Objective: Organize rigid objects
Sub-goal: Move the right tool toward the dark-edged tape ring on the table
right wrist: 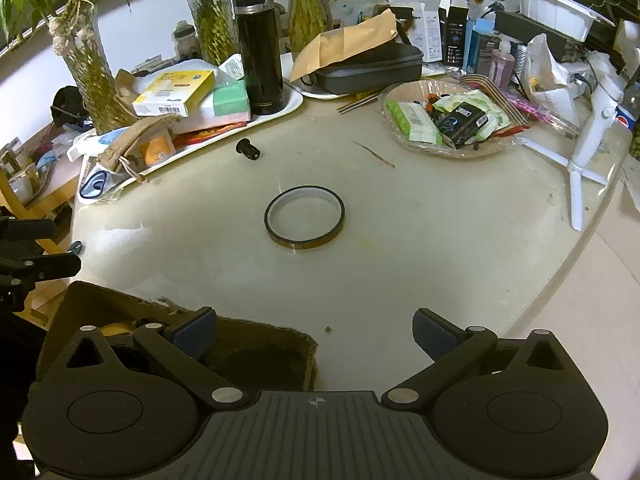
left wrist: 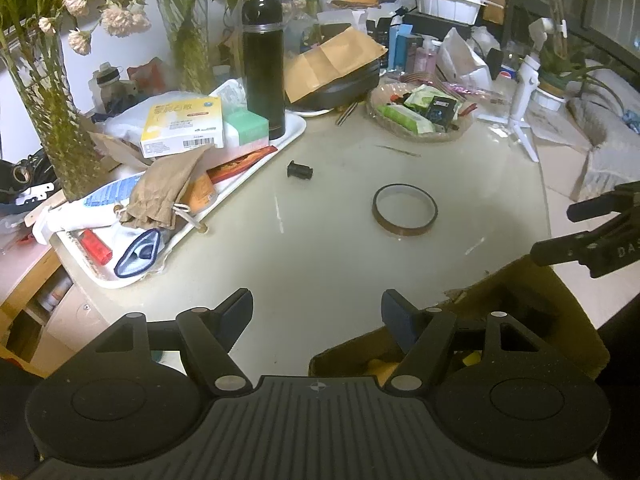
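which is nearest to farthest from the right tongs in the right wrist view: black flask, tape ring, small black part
1. tape ring, centre of the bare tabletop, straight ahead of the right tongs
2. small black part, farther back, left
3. black flask, upright on the white tray behind

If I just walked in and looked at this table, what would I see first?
Probably the brown tape ring, lying flat by itself in the bare middle of the table. Next, the tall black flask standing upright on the crowded white tray at the back, with a small black spool on its side just in front of the tray. Nearest you, both grippers hover with jaws open and empty above a cardboard box.
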